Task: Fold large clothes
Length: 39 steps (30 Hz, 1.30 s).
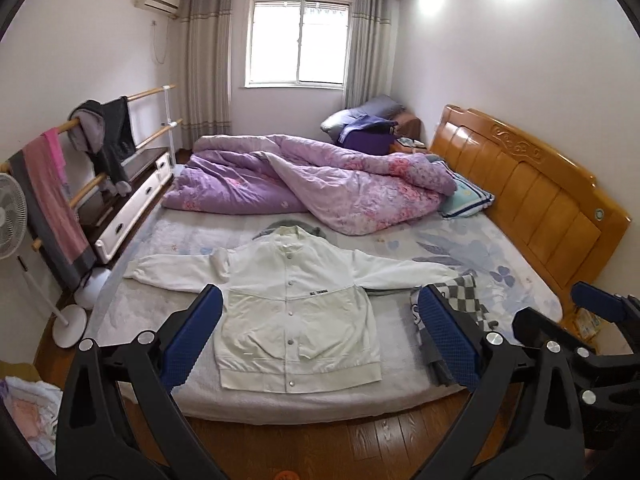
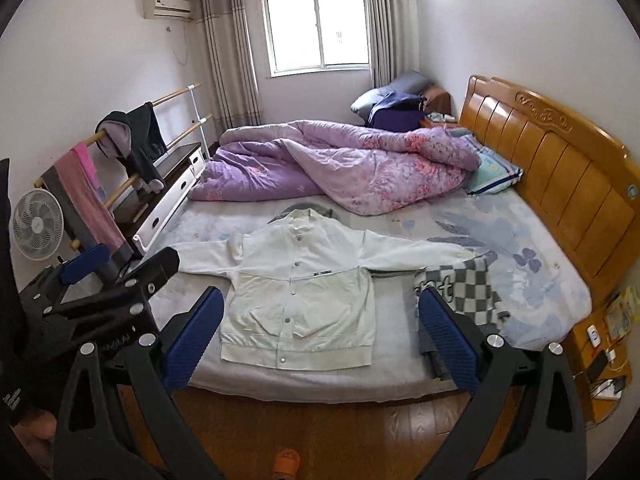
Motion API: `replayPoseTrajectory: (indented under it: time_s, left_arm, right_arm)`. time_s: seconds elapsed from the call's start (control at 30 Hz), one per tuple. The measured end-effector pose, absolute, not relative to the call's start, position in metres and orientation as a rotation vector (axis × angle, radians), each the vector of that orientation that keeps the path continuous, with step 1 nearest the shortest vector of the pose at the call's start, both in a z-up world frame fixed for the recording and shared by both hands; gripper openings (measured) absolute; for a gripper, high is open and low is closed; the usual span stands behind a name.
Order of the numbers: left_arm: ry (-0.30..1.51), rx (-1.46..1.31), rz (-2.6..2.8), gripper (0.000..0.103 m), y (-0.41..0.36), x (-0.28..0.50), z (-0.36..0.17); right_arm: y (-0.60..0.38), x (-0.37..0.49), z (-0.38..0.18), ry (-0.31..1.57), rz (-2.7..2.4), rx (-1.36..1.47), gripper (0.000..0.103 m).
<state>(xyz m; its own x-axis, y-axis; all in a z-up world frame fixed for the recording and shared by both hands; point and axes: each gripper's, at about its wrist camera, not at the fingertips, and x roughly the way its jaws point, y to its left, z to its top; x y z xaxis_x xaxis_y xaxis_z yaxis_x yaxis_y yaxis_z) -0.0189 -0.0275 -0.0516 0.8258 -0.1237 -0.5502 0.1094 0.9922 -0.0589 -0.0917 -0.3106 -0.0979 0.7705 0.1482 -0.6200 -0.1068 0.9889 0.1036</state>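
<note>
White jacket [image 1: 298,312], one, lies face up and buttoned on the bed [image 1: 280,400], both sleeves spread sideways, hem toward the near edge. Beside its right sleeve lies one grey-and-white checked cloth [image 1: 466,298], touching the cuff. Behind the jacket sits one purple floral quilt [image 1: 320,184], bunched across the far half of the mattress; one pillow [image 1: 466,200] shows at its end by the wooden headboard [image 1: 532,200].

Left gripper [image 1: 320,336] hangs over the near edge of the bed, jaws spread wide, nothing between its two blue pads [image 1: 192,336]. Right gripper [image 2: 320,336] is likewise released, jaws at full spread and empty; the jacket is seen between the pads but lies well below them.

Along the left wall: one rail rack [image 2: 120,176] bearing a dark garment and a pink towel, one fan [image 2: 38,230], one low drawer unit [image 2: 168,200]. Contents of the drawers cannot be seen.
</note>
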Motion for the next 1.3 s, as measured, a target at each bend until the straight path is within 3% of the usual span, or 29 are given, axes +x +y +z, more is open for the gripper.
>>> replayPoseTrajectory:
  time_s: [0.67,1.3]
  left_arm:
    - [0.503,-0.006,-0.024,0.098,-0.050,-0.066,-0.011]
    - [0.497,0.006,-0.036,0.098,-0.054,-0.069,-0.008]
  right_arm:
    - [-0.335,-0.121,-0.073,0.599,0.166,0.017,0.095]
    - [-0.326,-0.128,-0.070,0.599,0.149,0.007,0.095]
